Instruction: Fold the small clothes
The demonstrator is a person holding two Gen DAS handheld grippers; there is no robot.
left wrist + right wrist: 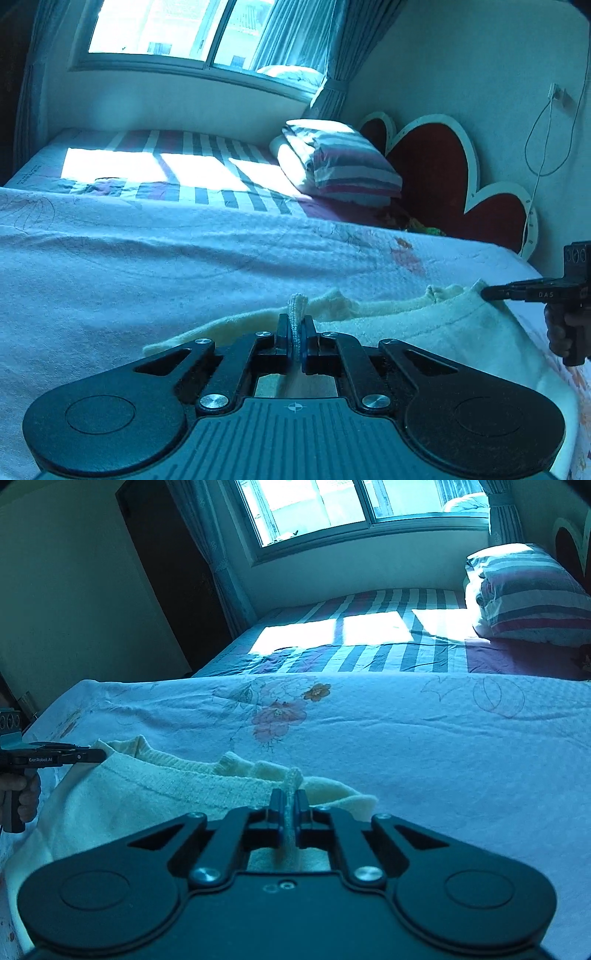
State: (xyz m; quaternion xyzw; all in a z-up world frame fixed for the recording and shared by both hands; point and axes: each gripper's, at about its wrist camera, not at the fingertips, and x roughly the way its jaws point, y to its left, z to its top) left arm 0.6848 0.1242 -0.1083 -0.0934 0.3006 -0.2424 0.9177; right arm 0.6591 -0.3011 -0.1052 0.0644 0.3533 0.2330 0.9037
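A small cream knit sweater lies flat on the floral bed cover, close to the near edge. My left gripper is shut on a pinched-up fold of its edge, and a tuft of knit sticks up between the fingers. At the right edge of the left wrist view, my right gripper bites the sweater's other corner. In the right wrist view the same sweater spreads to the left, with my right gripper shut on a ridge of its fabric. My left gripper holds the far left corner.
A folded striped quilt sits at the head of the bed by a red heart-shaped headboard. Sun patches fall on the striped sheet under the window. A cable hangs on the wall. A dark doorway stands at the left.
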